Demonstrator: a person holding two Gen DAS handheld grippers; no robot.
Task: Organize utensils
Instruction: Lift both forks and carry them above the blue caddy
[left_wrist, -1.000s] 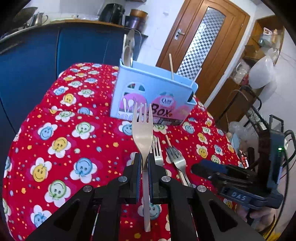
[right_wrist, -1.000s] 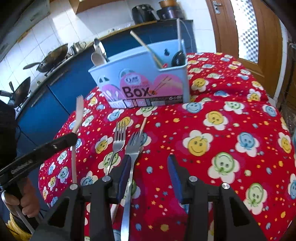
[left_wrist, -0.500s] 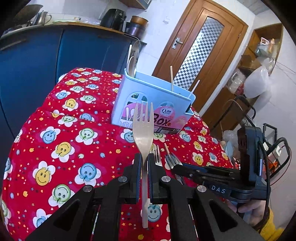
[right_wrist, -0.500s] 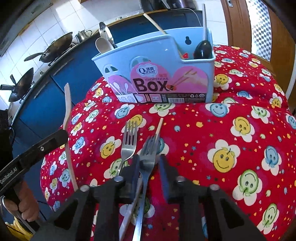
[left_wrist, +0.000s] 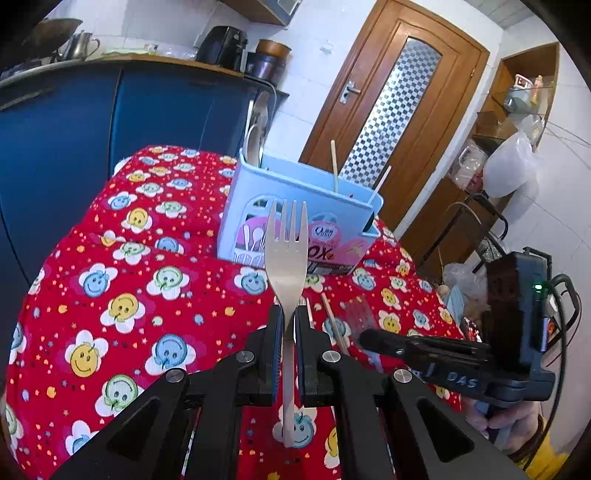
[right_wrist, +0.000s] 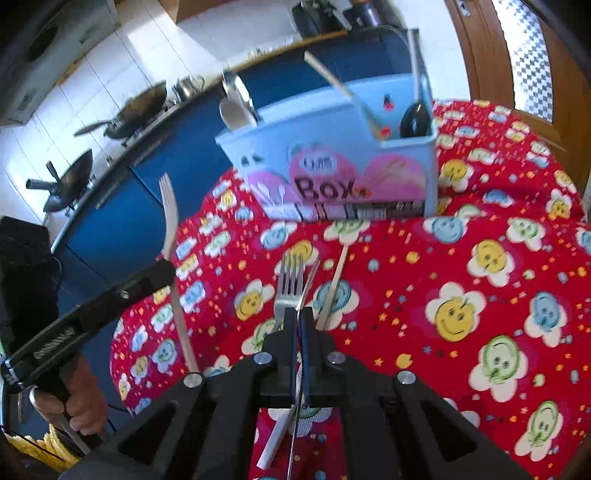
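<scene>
My left gripper (left_wrist: 289, 326) is shut on the neck of a steel fork (left_wrist: 286, 254), tines up, in front of the light blue utensil box (left_wrist: 255, 206). From the right wrist the same left gripper (right_wrist: 162, 264) and its fork (right_wrist: 170, 218) show at the left. The right gripper (right_wrist: 297, 321) has its jaws closing, pads pressing on a second fork (right_wrist: 309, 280) turned on edge just above the cloth. A third fork (right_wrist: 290, 277) and a chopstick (right_wrist: 334, 291) lie beside it. The box (right_wrist: 332, 166) holds spoons (right_wrist: 236, 107), chopsticks and a black spoon (right_wrist: 415, 120).
The table wears a red cloth with smiley flowers (right_wrist: 480, 295). Blue kitchen cabinets (left_wrist: 74, 122) with woks (right_wrist: 133, 110) stand behind. A wooden door (left_wrist: 388, 110) and shelves are at the right. A hand (right_wrist: 79, 406) grips the left tool's handle.
The right gripper's jaws went from wide apart to shut on the fork lying before them, which now stands on edge. The left gripper kept its fork, shifting only slightly.
</scene>
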